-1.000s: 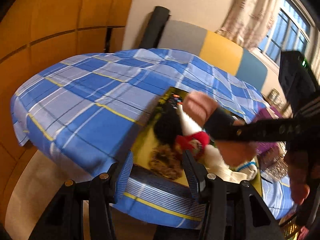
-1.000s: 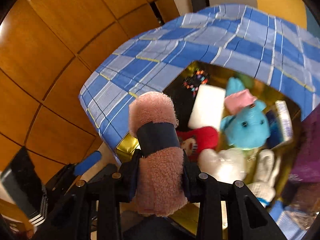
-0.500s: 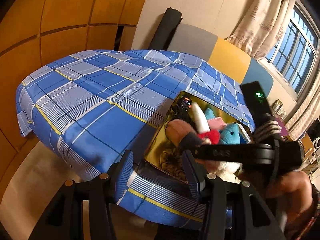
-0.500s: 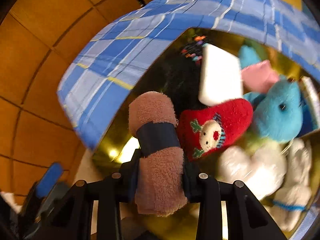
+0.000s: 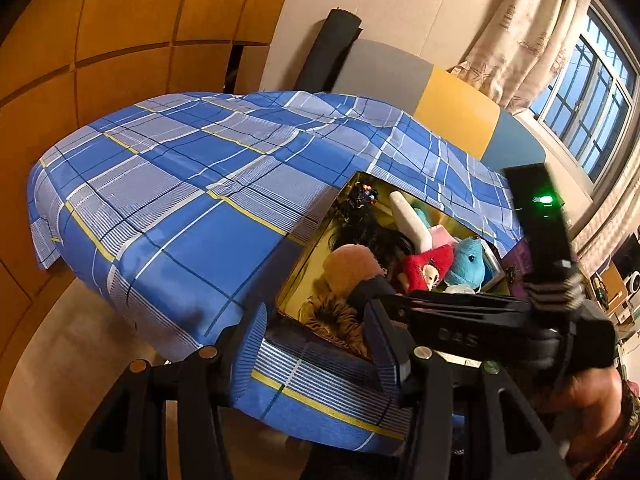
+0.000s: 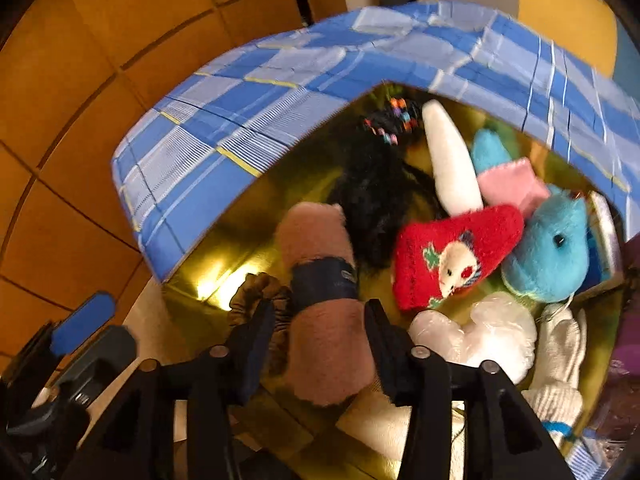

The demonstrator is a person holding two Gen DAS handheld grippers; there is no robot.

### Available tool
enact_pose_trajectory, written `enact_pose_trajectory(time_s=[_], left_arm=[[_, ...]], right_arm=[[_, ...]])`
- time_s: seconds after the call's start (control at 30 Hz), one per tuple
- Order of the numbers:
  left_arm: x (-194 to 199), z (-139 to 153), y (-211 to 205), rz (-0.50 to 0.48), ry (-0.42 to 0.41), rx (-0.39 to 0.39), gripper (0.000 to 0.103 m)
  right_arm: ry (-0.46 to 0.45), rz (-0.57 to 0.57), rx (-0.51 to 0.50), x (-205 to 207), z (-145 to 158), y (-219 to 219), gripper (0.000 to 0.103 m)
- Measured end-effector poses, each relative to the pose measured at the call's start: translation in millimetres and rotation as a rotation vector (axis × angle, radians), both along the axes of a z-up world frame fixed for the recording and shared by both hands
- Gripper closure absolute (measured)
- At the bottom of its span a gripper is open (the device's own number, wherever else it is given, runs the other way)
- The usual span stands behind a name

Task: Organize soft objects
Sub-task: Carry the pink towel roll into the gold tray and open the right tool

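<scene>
The pink plush roll (image 5: 352, 266) with its dark band is lying in the gold box (image 5: 298, 276) on the blue plaid bedspread (image 5: 180, 200), beside a red sock (image 5: 426, 266) and a blue plush toy (image 5: 470, 262). The left gripper (image 5: 316, 344) is hovering open and empty above the box's near edge.

From the right wrist, the right gripper (image 6: 320, 344) is opening its jaws around the pink plush roll (image 6: 320, 248), the fingers (image 6: 382, 340) standing slightly off it.

Orange wood-panelled walls (image 5: 100, 40) flank a bed under a blue plaid sheet (image 5: 180, 200), with a grey-yellow-blue padded headboard (image 5: 456, 112), patterned beige curtains (image 5: 528, 32) and a daylit barred window (image 5: 592, 104).
</scene>
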State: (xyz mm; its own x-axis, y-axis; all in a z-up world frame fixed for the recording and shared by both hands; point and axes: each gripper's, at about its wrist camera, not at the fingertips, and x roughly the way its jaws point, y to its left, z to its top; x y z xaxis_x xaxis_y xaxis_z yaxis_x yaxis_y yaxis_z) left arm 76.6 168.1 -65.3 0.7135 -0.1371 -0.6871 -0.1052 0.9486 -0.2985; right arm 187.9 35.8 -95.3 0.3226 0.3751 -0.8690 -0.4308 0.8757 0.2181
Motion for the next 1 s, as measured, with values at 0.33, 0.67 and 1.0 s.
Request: enact_pose_trajectory(time_s=[0.33, 0.67, 1.0], left_arm=[[2.2, 6.5, -6.4, -0.045, 0.002, -0.059, 0.052], [3.5, 20.7, -39.8, -0.061, 0.065, 0.046, 0.052], [-16.4, 46.5, -72.7, -0.104, 0.029, 0.166, 0.052]], right_arm=[[-0.178, -0.063, -0.046, -23.2, 39.4, -20.9, 0.043], [-0.289, -0.182, -0.097, -53.6, 63.7, -61.9, 0.021], [-0.325, -0.321, -0.051, -92.0, 79.0, -102.7, 0.0]])
